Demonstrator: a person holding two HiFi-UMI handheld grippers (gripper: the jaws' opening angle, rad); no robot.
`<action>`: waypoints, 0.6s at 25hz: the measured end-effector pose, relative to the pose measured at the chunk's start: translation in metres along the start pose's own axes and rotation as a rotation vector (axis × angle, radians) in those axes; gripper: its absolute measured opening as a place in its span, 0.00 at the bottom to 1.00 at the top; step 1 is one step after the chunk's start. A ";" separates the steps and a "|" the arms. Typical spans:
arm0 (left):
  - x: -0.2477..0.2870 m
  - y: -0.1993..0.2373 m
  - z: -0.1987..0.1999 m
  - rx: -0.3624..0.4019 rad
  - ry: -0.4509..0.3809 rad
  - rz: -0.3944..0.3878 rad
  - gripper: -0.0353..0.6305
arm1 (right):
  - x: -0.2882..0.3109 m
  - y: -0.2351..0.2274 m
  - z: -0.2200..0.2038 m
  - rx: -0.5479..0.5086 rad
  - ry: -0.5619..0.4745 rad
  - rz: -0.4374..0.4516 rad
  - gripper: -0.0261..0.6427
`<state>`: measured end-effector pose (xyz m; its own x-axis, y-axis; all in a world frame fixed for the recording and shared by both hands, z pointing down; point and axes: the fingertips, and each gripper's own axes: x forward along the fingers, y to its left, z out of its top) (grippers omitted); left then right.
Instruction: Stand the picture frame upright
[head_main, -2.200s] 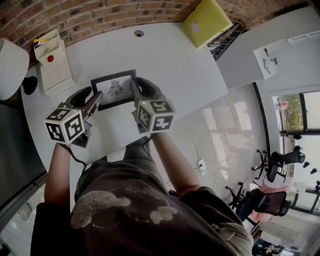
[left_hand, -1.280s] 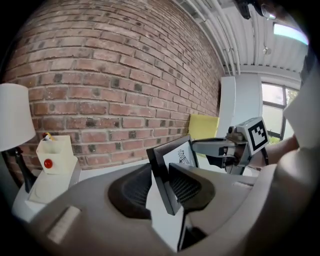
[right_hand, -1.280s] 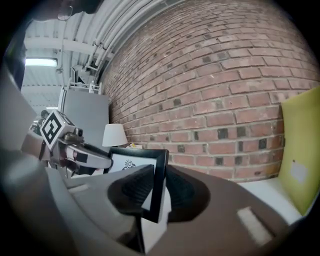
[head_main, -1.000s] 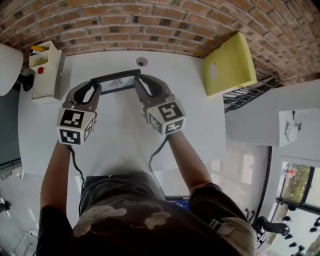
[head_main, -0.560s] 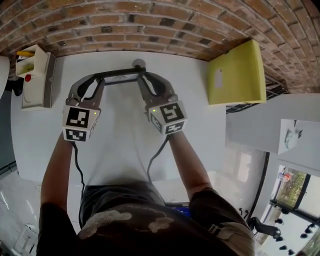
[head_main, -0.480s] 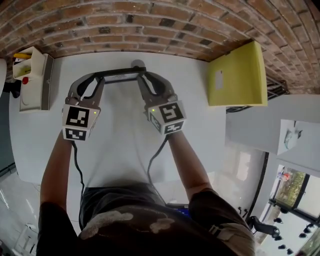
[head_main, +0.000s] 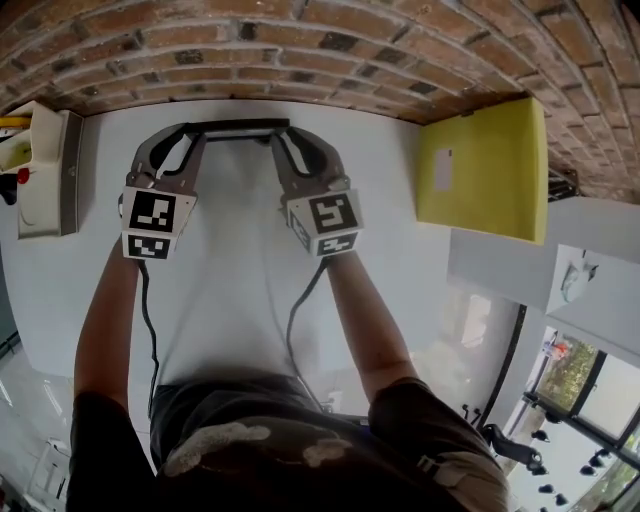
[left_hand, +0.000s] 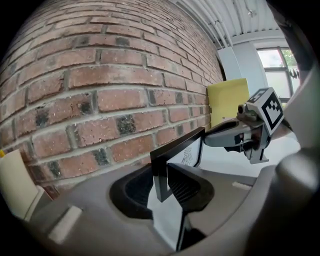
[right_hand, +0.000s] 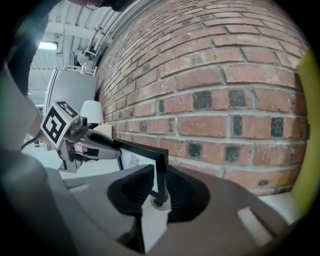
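picture frame (head_main: 237, 127) is held upright at the far edge of the white table (head_main: 230, 300), just in front of the brick wall (head_main: 300, 50). from the head view it is seen edge-on as a dark bar. its long axis is laid crosswise, parallel to the wall, and it is spanned between the two grippers, straight ahead of both.

the left gripper (head_main: 190, 138) is closed narrowly on the frame's left short side, with the black moulding pinched between the ribbed pads in the left gripper view. the right gripper (head_main: 283, 138) is closed in the same way on the right short side, low on that edge. neither hand is nearer: the two ends are gripped at matching reach, so the frame is held square to the wall. the printed face is turned toward the person and the back toward the bricks.

whether the lower edge is resting on the table cannot be told for certain, and no prop behind the frame can be seen. the task is judged nearly done. a level lowering and an even release at both ends are judged to be called for next, since a one-sided letting go could let the frame be swung or tipped against the wall. a yellow board (head_main: 485, 165) is leaned well apart to the right.
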<state>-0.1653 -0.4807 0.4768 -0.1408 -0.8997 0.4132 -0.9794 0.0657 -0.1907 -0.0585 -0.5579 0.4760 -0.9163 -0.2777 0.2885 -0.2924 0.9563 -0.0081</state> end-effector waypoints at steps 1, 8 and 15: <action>0.004 0.000 -0.002 -0.004 0.005 -0.003 0.20 | 0.002 -0.001 -0.003 0.000 0.004 -0.003 0.16; 0.028 0.002 -0.011 0.005 0.024 -0.028 0.21 | 0.008 -0.010 -0.018 0.007 0.017 -0.022 0.16; 0.034 0.005 -0.013 -0.019 0.004 -0.018 0.21 | 0.012 -0.012 -0.018 -0.006 0.003 -0.032 0.16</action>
<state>-0.1773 -0.5056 0.5017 -0.1241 -0.8992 0.4196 -0.9843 0.0581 -0.1666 -0.0613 -0.5713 0.4974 -0.9057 -0.3075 0.2918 -0.3196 0.9475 0.0065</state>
